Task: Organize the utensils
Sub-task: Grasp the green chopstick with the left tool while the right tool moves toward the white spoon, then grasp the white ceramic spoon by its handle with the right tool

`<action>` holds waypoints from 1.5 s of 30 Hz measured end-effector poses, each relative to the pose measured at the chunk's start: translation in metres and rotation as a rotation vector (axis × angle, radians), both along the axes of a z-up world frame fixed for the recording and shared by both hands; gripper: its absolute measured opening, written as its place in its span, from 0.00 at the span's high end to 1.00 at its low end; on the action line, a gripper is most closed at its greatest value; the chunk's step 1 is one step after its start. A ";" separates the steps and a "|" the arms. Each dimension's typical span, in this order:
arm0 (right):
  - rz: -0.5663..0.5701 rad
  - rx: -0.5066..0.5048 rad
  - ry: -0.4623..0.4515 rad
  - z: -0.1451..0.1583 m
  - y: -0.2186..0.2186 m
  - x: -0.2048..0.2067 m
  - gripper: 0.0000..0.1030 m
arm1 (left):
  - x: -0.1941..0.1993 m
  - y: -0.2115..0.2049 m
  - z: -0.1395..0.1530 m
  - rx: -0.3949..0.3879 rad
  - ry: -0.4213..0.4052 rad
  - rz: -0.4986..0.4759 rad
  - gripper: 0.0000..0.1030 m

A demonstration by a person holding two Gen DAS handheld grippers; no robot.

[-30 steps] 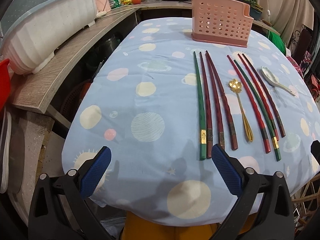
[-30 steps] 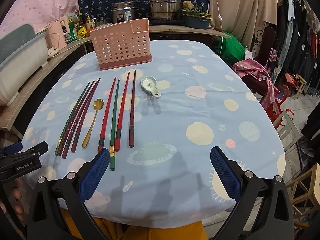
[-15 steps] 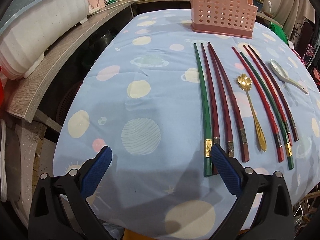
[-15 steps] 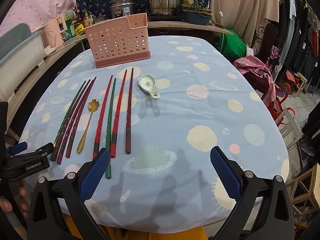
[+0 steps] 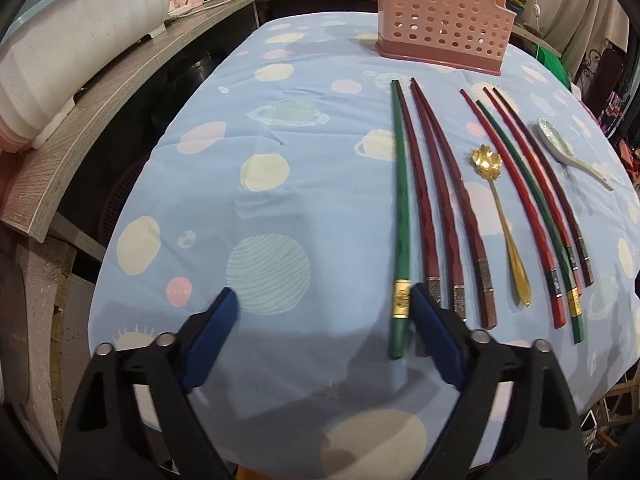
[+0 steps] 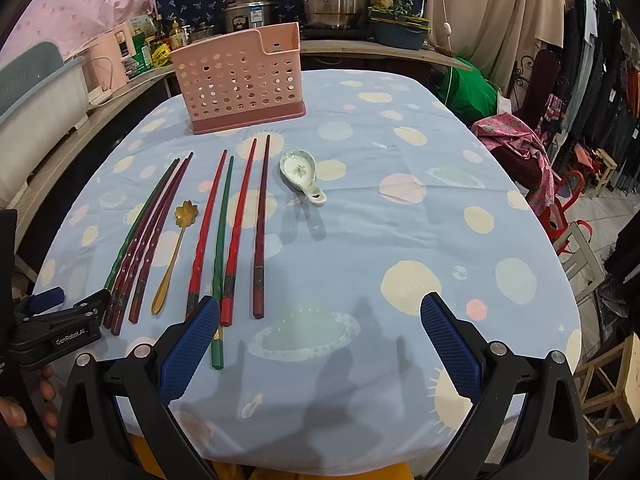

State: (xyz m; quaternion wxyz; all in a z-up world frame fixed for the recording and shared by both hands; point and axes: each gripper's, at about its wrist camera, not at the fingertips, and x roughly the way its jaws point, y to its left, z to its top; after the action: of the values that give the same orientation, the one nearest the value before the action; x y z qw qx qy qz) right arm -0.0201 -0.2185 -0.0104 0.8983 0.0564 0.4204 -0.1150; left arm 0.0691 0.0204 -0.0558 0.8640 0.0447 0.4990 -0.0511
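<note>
The green chopstick lies flat on the counter, its butt end just inside the right pad of your left claw. That is the change: a second ago this claw hung back over the counter's near edge with the chopstick ends ahead of it, and it has since come forward and low until its right pad stands between the green stick and the dark red chopsticks just to its right. The jaws are spread wide and hold nothing. I judge you are lining up on the green one, though the pad may nudge its red neighbour as you close.

Farther right of that claw lie the gold spoon, a second set of chopsticks and the white spoon. The pink basket stands ahead, well apart, and I see nothing in it.

Your right claw is also spread and empty, having crept only a little forward; its left pad covers the end of another green chopstick. Only this view shows your left claw from outside, down at the stick ends, and the painted bowl of the white spoon. Only the left view shows the gold band on the green stick and how close the pad is.
</note>
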 end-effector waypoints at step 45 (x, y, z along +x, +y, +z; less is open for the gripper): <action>0.070 0.257 0.031 -0.030 -0.047 0.085 0.93 | 0.015 -0.011 0.009 -0.060 0.036 -0.075 0.92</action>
State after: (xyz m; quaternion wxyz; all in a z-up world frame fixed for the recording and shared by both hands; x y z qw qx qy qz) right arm 0.0651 -0.2659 -0.0408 0.8805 0.1547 0.4472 -0.0294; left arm 0.0841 0.0091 -0.0473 0.8533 0.0366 0.5106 -0.0991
